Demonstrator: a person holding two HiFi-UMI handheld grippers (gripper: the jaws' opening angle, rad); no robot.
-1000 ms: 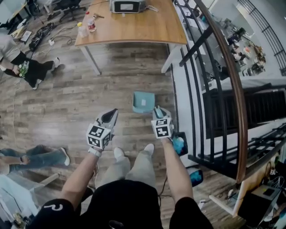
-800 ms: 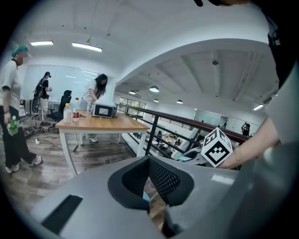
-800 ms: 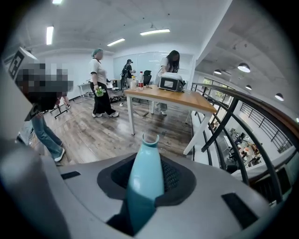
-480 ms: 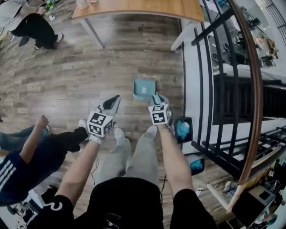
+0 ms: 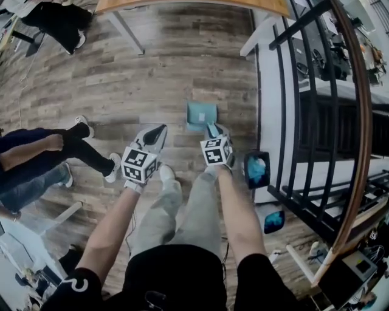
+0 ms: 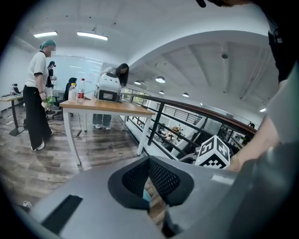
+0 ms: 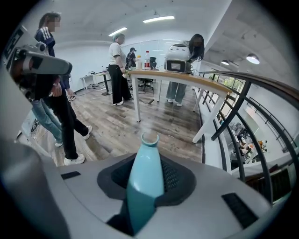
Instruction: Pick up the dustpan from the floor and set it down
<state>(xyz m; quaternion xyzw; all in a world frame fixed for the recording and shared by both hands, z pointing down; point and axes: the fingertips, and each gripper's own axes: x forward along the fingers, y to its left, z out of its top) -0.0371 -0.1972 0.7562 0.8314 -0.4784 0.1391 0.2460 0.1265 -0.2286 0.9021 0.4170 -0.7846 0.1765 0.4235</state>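
Observation:
A teal dustpan [image 5: 201, 115] hangs just above the wooden floor in the head view, its pan away from me. My right gripper [image 5: 213, 130] is shut on its handle. In the right gripper view the teal handle [image 7: 145, 177] runs up between the dark pads and sticks out past my right gripper [image 7: 146, 158]. My left gripper [image 5: 159, 131] hovers to the left of the dustpan, apart from it, jaws together and holding nothing. In the left gripper view the tips of my left gripper [image 6: 149, 161] meet, with floor below.
A black railing [image 5: 285, 121] and a white ledge run close along the right. A wooden table [image 5: 182, 5] stands ahead. A person's legs [image 5: 67, 146] are at the left, more people farther back [image 7: 119, 70]. My own legs [image 5: 176, 206] are below the grippers.
Both grippers have sunk toward the floor, the dustpan going down with the right one. The table has slid up out of the head view, and a person's legs have come in at the left.

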